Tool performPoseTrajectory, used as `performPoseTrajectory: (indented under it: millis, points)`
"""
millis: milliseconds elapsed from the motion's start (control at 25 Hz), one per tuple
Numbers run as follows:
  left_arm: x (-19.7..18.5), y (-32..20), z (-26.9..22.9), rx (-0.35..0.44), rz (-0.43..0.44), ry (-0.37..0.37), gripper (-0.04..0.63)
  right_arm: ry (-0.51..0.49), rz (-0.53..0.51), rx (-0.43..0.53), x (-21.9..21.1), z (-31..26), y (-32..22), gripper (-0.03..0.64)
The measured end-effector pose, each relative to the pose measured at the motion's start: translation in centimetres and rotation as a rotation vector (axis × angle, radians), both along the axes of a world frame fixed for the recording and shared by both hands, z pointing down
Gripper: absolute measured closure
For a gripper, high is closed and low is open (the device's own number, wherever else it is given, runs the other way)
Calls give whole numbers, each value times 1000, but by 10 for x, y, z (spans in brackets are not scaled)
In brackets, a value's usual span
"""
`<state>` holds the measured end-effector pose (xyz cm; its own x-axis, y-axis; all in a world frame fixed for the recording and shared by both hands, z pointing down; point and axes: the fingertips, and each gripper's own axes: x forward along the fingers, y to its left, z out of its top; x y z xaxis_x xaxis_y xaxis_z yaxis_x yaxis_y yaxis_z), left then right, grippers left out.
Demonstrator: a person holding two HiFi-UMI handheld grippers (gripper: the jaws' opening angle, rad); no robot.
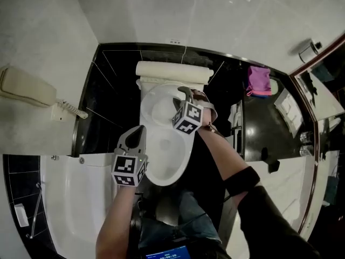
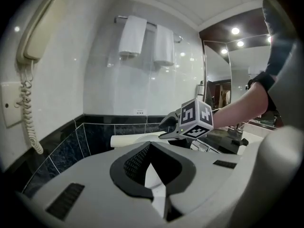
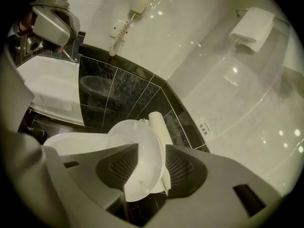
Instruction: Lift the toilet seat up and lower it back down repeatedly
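Observation:
The white toilet (image 1: 168,169) stands against the black-tiled back wall. Its seat (image 1: 160,111) is partly raised and tilted. My right gripper (image 1: 182,94) reaches in from the right and is shut on the seat's rim. In the right gripper view the seat (image 3: 137,146) fills the gap of that gripper (image 3: 149,170), touching both ribbed pads. My left gripper (image 1: 138,134) hovers at the bowl's left edge. In the left gripper view it (image 2: 159,175) stands open, holding nothing, with only the white bowl showing through the gap and the right gripper's marker cube (image 2: 195,119) beyond.
A bathtub (image 1: 70,198) lies close on the left. A corded wall phone (image 1: 27,88) hangs above it. A dark counter (image 1: 269,128) with a pink cloth (image 1: 260,81) is on the right. Two towels (image 2: 147,37) hang over the toilet. The person's knees (image 1: 172,215) face the bowl's front.

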<state>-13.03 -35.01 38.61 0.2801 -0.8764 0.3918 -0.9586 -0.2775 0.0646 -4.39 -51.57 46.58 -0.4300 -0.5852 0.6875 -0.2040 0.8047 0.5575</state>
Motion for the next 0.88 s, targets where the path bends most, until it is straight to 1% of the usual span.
performPoseTrajectory:
  millis: [240,320,360,520,640,800,880]
  points:
    - [0,-38,27,-23,-28,14,609,26,-48,9,-12,29,-48,417]
    - [-1,-43,34,-28,-35,18,609,35,-62,0,-14,38,-54,435]
    - [-1,-46,37,-31,-40,21,609,41,-67,-3,-15,42,-57,448]
    - [-3,-50,46,-40,-52,26,609,78,-95,-17,-19,55,-63,465]
    - [-4,-48,50,-47,-60,29,609,107,-121,-6,-24,58,-63,533]
    - [-7,-43,51,-54,-69,30,609,170,-140,19,-24,59,-61,535]
    - [-10,-40,51,-55,-75,30,609,177,-137,20,-24,59,-61,538]
